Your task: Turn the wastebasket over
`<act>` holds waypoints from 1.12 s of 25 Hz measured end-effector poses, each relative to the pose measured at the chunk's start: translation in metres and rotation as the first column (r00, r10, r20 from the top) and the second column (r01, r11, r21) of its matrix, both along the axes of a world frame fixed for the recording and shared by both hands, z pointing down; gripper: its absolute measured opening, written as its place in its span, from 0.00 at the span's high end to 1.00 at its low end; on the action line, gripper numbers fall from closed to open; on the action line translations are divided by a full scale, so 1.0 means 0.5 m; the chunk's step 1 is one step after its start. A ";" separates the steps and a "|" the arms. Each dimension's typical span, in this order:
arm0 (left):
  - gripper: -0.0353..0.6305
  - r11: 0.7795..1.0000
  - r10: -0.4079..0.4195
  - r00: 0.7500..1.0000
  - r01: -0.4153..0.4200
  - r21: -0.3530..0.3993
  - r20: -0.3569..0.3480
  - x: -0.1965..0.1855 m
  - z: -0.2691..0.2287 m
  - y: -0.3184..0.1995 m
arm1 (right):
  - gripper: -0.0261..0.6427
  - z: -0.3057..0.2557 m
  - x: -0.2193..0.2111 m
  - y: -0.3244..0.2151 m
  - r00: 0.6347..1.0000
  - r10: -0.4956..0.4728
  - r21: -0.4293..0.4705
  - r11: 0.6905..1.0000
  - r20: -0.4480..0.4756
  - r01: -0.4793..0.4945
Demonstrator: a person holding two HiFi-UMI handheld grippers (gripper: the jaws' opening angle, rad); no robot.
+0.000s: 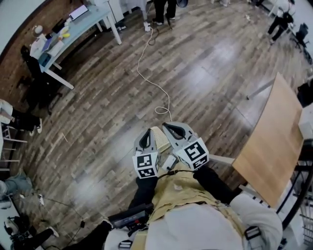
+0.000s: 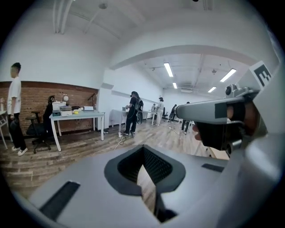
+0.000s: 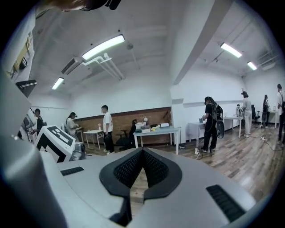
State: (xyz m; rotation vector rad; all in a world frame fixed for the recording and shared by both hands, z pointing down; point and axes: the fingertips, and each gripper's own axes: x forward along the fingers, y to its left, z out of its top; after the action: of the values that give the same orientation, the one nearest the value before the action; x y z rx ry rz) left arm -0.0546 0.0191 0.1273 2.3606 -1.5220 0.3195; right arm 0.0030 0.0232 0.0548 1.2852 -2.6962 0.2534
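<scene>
Over bare plank floor (image 1: 98, 122), at chest height, we have the left gripper (image 1: 146, 134) and the right gripper (image 1: 168, 128) side by side and close together, both aimed toward 12 o'clock. The left one's fingers (image 2: 129, 167) are closed together with nothing between them; only floor shows through the slit. The right one's fingers (image 3: 127, 171) are the same: pressed together, empty.

The wastebasket is not in any view. It is not on the floor ahead, not by the wooden table (image 1: 274, 141) at 3 o'clock, and not near the light-blue table (image 1: 88, 20) at 11 o'clock. A white cable (image 1: 162, 111) runs off toward 12 o'clock, and people (image 1: 164, 10) stand at the far edge.

Step, as we judge it: no contact work is going on. This is either before the approach or after the job, and we cannot tell which with the basket out of frame. If the turning is yet to be done, the next move calls for finding the basket and bringing both grippers down to it. Then spread the fingers, take the rim or wall from two sides, and rotate together so it does not slip or roll off.

Writing: none readable. The marker cubes (image 1: 146, 165) carry black-and-white square patterns only, no letters. Items on the light-blue table are too small to read. We make out no brand marks on the gripper bodies.
</scene>
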 end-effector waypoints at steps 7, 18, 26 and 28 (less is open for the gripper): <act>0.94 0.994 -0.028 0.998 0.034 0.107 -0.059 -0.011 -0.124 0.015 | 0.93 -0.117 0.000 0.019 0.999 -0.004 0.126 0.992 0.040 -0.002; 0.94 0.982 -0.054 0.996 0.066 0.176 -0.074 -0.017 -0.177 0.032 | 0.93 -0.164 -0.017 0.047 0.996 -0.061 0.216 0.975 0.067 0.045; 0.94 0.982 -0.073 0.995 0.085 0.172 -0.075 -0.030 -0.173 0.047 | 0.93 -0.169 -0.018 0.060 0.994 -0.067 0.235 0.971 0.083 0.046; 0.94 0.983 -0.072 0.995 0.083 0.167 -0.076 -0.033 -0.176 0.048 | 0.93 -0.173 -0.022 0.062 0.994 -0.063 0.228 0.973 0.087 0.042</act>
State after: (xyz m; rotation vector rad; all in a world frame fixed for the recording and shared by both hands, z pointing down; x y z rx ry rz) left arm -0.0711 0.0429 0.0392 2.4034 -1.6625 0.0913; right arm -0.0079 0.0541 -0.0317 1.2856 -2.9040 0.0003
